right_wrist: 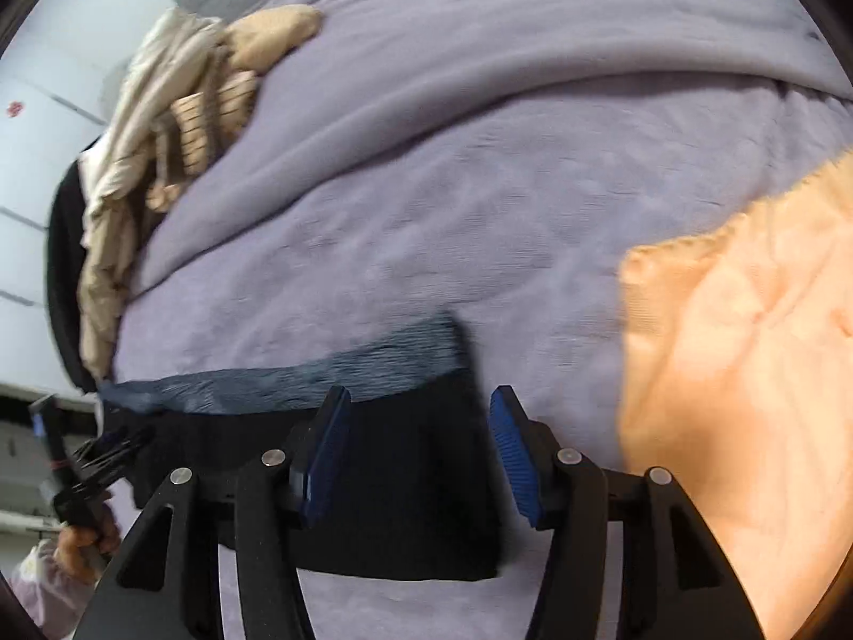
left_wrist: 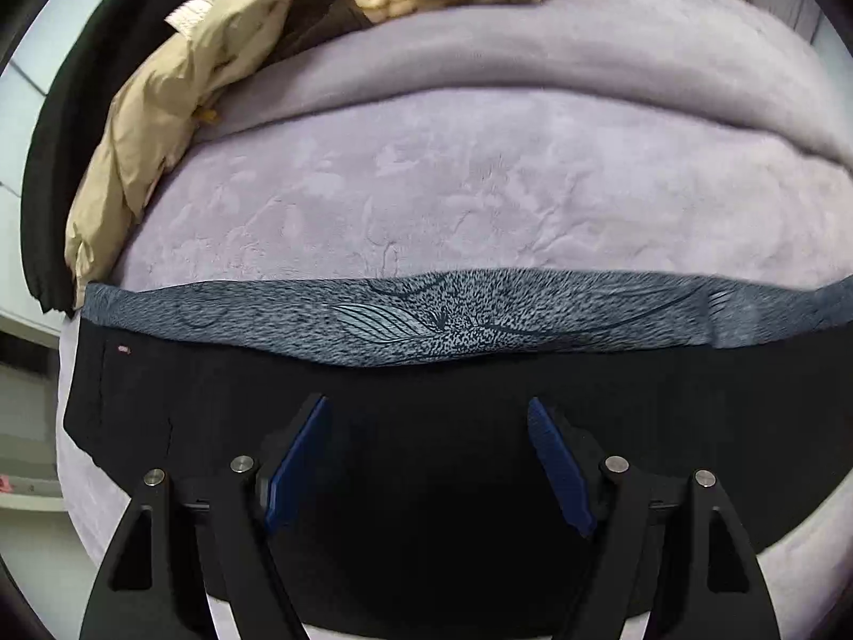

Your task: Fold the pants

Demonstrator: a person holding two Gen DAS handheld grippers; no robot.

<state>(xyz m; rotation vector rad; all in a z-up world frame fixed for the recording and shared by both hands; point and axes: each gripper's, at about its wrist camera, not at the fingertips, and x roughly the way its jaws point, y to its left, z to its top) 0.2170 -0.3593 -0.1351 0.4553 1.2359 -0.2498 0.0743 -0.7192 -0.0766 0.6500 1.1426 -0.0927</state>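
The black pants (left_wrist: 213, 405) lie folded in a long band across the lavender blanket (left_wrist: 480, 202) of a bed. A grey-blue patterned strip (left_wrist: 426, 320) of them shows along the far edge. My left gripper (left_wrist: 426, 402) hangs open over the middle of the black cloth, nothing pressed between its blue pads (left_wrist: 298, 458). In the right wrist view the pants (right_wrist: 416, 485) end squarely at the right, the patterned strip (right_wrist: 373, 362) behind them. My right gripper (right_wrist: 420, 392) stands open over that end, its pads clear of the cloth. The left gripper (right_wrist: 106, 448) shows at the far left, held by a hand (right_wrist: 88, 538).
A heap of beige and striped clothes (left_wrist: 138, 160) lies at the back left of the bed, with a black garment (left_wrist: 58, 133) beside it. An orange cloth (right_wrist: 746, 373) covers the bed to the right of the pants. A thick fold of blanket (right_wrist: 533, 85) runs across the back.
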